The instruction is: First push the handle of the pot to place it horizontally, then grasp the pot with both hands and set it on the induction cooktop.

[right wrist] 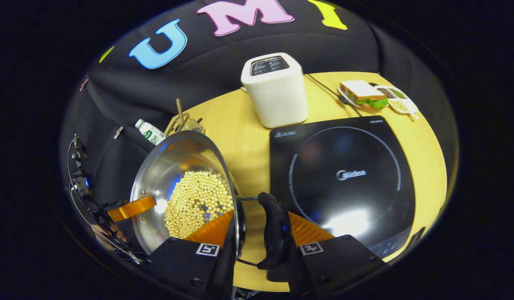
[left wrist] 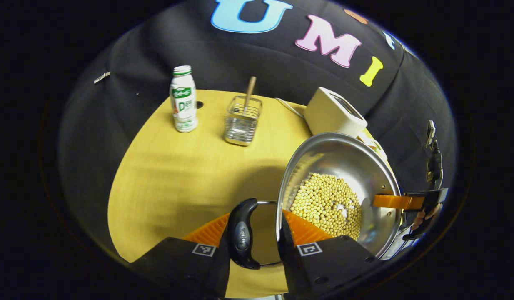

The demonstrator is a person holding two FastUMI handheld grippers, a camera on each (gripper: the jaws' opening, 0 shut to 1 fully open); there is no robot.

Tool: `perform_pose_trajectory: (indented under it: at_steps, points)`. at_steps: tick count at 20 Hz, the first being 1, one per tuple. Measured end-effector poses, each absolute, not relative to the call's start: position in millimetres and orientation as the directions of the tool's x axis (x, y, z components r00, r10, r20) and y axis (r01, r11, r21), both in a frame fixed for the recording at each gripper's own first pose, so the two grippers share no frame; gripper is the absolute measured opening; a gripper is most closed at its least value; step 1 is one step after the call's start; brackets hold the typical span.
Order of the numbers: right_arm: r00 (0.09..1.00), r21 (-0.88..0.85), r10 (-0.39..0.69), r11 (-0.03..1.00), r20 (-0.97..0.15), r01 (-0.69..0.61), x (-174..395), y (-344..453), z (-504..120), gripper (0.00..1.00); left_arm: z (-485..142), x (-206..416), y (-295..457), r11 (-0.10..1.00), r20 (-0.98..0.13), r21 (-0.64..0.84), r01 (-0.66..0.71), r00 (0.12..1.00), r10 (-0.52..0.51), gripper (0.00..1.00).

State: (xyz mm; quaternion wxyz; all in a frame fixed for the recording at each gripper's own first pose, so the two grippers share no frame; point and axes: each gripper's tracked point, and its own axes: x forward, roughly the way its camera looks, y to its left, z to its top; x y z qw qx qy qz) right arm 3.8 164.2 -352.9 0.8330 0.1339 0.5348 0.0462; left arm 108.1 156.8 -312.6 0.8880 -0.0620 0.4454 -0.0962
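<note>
Steel pot [left wrist: 344,166] of yellow beans sits lower right in the left gripper view, each gripper [left wrist: 253,246] [right wrist: 263,246] clenched on a black handle [left wrist: 241,233]; you should keep it level toward the black induction cooktop [right wrist: 344,175].

Square black-and-white tags on the left gripper [left wrist: 253,241] and right gripper [right wrist: 261,243]; ribbed inner faces; visible screws.

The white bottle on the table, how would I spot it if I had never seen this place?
Start at the yellow table and look to its far edge by the black cloth wall. The white bottle stands upright there, left of the wire basket. Its green cap and green label set it apart.
</note>
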Motion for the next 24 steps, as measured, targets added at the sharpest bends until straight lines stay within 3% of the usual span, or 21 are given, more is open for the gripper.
perform_pose_trajectory:
  at_steps: [1,3,6,7,11,12,14,24]
  points:
    - [0.428,0.268,0.213,0.961,-0.879,0.072,3.4,148.8,-348.9,0.5,-311.8,107.9,142.1,0.972,-0.778,-0.202,0.123,0.582,-0.236,0.56]
    - [0.435,0.26,0.197,0.962,-0.879,0.089,4.6,119.4,-343.1,0.54,-311.2,110.1,112.3,0.968,-0.78,-0.211,0.139,0.573,-0.252,0.55]
    - [0.435,0.248,0.179,0.963,-0.882,0.108,6.8,77.6,-337.8,0.5,-308.4,113.6,69.1,0.964,-0.778,-0.218,0.154,0.568,-0.267,0.56]
    - [0.439,0.247,0.175,0.962,-0.882,0.113,10.5,64.0,-336.2,0.54,-309.0,115.8,55.5,0.962,-0.778,-0.224,0.156,0.565,-0.273,0.56]
    - [0.447,0.24,0.16,0.963,-0.88,0.127,22.0,11.8,-338.5,0.54,-317.1,126.5,4.9,0.958,-0.779,-0.236,0.16,0.559,-0.285,0.56]
    - [0.444,0.241,0.16,0.962,-0.882,0.132,24.1,-1.0,-339.6,0.5,-318.3,129.8,-7.4,0.959,-0.778,-0.234,0.162,0.56,-0.284,0.56]
    - [0.437,0.242,0.161,0.961,-0.885,0.135,30.5,-22.9,-344.3,0.54,-322.7,134.7,-29.2,0.96,-0.782,-0.23,0.162,0.556,-0.281,0.56]
    - [0.421,0.253,0.178,0.959,-0.89,0.13,57.7,-79.9,-373.9,0.54,-350.5,156.5,-82.2,0.964,-0.791,-0.231,0.128,0.552,-0.263,0.56]
